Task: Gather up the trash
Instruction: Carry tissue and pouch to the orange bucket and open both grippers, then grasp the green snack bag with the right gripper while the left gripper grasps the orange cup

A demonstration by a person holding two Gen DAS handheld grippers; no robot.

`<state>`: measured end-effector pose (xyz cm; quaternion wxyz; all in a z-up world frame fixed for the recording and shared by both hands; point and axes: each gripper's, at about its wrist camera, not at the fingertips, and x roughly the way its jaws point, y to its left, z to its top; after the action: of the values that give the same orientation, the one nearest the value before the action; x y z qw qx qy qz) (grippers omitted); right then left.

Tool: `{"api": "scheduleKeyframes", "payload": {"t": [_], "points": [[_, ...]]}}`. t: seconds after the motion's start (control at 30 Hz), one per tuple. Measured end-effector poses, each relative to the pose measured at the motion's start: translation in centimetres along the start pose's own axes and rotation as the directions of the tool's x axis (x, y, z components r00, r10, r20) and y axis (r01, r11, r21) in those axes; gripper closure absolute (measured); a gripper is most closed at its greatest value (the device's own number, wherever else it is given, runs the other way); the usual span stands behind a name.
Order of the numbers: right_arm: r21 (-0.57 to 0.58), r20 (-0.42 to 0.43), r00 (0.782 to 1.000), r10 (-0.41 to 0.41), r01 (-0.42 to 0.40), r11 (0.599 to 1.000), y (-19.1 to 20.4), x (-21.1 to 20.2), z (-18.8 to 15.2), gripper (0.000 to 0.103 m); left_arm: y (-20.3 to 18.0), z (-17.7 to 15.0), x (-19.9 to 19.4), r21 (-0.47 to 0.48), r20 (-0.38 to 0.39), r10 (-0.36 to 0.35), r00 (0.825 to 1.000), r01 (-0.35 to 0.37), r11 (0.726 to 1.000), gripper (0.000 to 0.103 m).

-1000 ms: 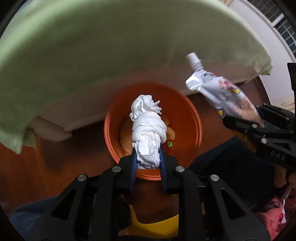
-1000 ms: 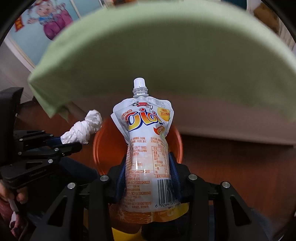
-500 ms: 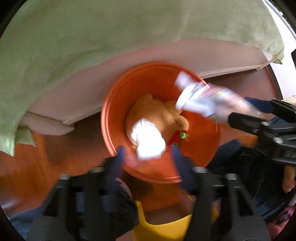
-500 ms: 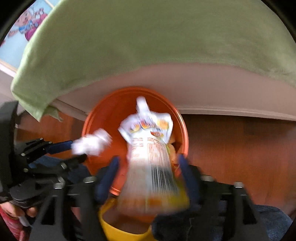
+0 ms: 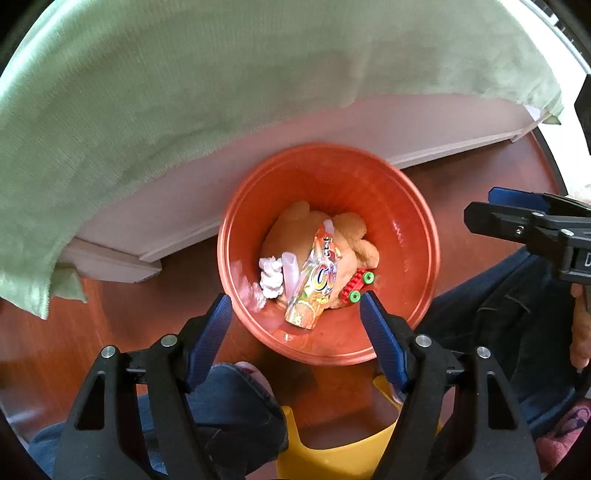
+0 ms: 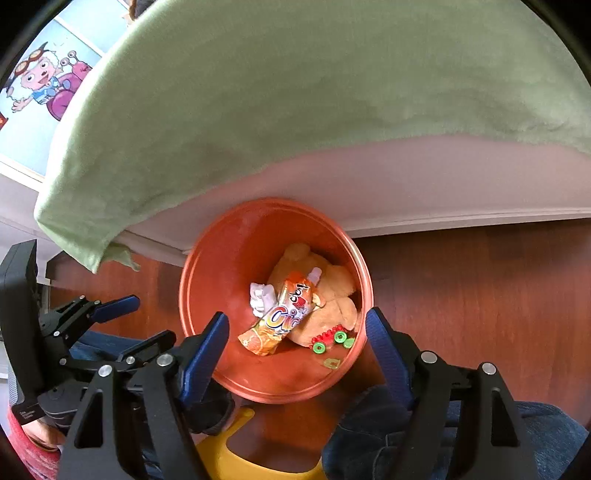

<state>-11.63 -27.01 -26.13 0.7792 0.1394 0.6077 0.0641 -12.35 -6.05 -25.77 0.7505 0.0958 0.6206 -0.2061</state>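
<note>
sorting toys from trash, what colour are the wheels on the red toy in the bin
Green wheels, clearest in the right wrist view.

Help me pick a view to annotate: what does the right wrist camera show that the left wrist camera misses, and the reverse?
Only the right wrist view shows the cartoon poster and a small yellow-green piece in the bucket. Only the left wrist view shows a bright window corner. Both show the orange bucket holding the drink pouch, crumpled tissue, plush toy and red wheeled toy, under the green cloth. Both grippers are opening, empty.
</note>
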Motion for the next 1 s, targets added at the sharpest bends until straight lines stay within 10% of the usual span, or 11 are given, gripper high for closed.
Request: {"api": "scheduleKeyframes", "payload": {"t": [0.4, 0.67, 1.0], "points": [[-0.145, 0.244, 0.969, 0.045, -0.009, 0.989, 3.3, -10.5, 3.9, 0.021, 1.6, 1.8, -9.8, -0.049, 0.242, -0.037, 0.969, 0.050, 0.998, 0.028], [-0.162, 0.400, 0.915, 0.048, 0.019, 0.987, 5.0, -14.7, 12.8, 0.016, 4.1, 3.4, -14.8, -0.121, 0.383, 0.018, 0.924, 0.031, 0.992, 0.018], [-0.010, 0.388, 0.920, 0.048, -0.048, 0.999, 5.1, -13.1, 26.0, 0.017, 6.2, 3.7, -16.1, -0.185, 0.414, 0.050, 0.909, 0.030, 0.982, 0.016]]}}
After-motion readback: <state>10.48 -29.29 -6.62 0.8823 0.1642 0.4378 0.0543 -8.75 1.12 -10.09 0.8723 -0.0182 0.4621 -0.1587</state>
